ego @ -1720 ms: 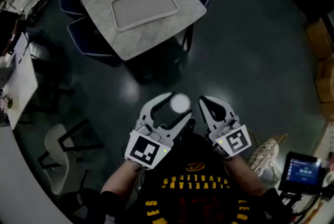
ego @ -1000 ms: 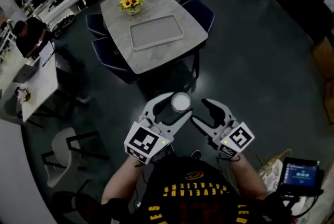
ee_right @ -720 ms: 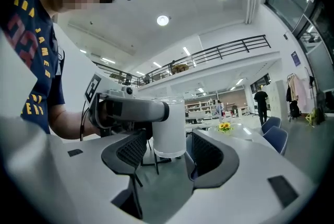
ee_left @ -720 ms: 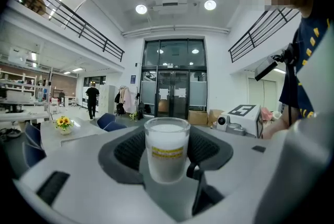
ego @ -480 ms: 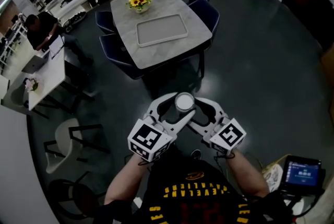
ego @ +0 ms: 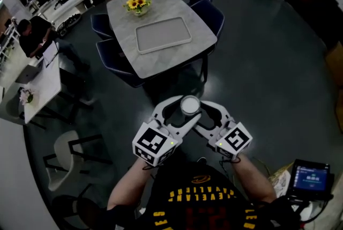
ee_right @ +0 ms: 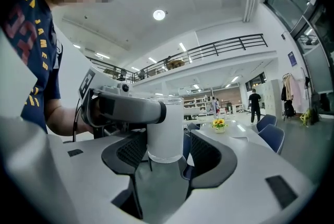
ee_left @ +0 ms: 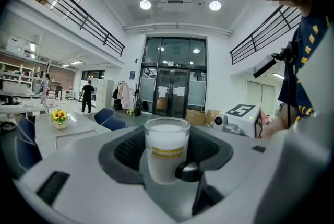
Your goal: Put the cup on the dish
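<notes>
- Head view: the cup (ego: 189, 104) sits just below the middle of the frame, held up in the air over the dark floor (ego: 257, 62).
- The left gripper (ego: 185, 108) reaches in from 7 o'clock and is clenched on the cup, with one jaw on each side of it.
- The right gripper (ego: 197, 111) comes in from 5 o'clock. Its jaws are spread and curl round the same cup, so the two claws cross there.
- Well away at 12 o'clock stands a grey table (ego: 126, 22). A flat tray (ego: 162, 35) lies bare on it, and a pot of yellow flowers (ego: 136, 4) stands just beyond the tray. Blue chairs (ego: 209, 13) line the table's sides.
- Left gripper view: the cup (ee_left: 166, 147) stands upright dead centre between the two ribbed pads, and both pads press its sides. It is a clear glass full of something white, with a yellow band across the front.
- A dark tip of the right gripper touches the cup's lower wall at 5 o'clock, and that gripper's marker cube (ee_left: 243, 112) shows at 3 o'clock.
- The table with the flowers lies at 9 o'clock.
- Right gripper view: the cup (ee_right: 165, 134) stands upright between this claw's jaws. The jaws are released: chairs show through a gap on the 3 o'clock side, while the 9 o'clock pad lies close to the cup.
- A jaw of the left gripper crosses in from 9 o'clock and wraps the cup's upper half.
</notes>
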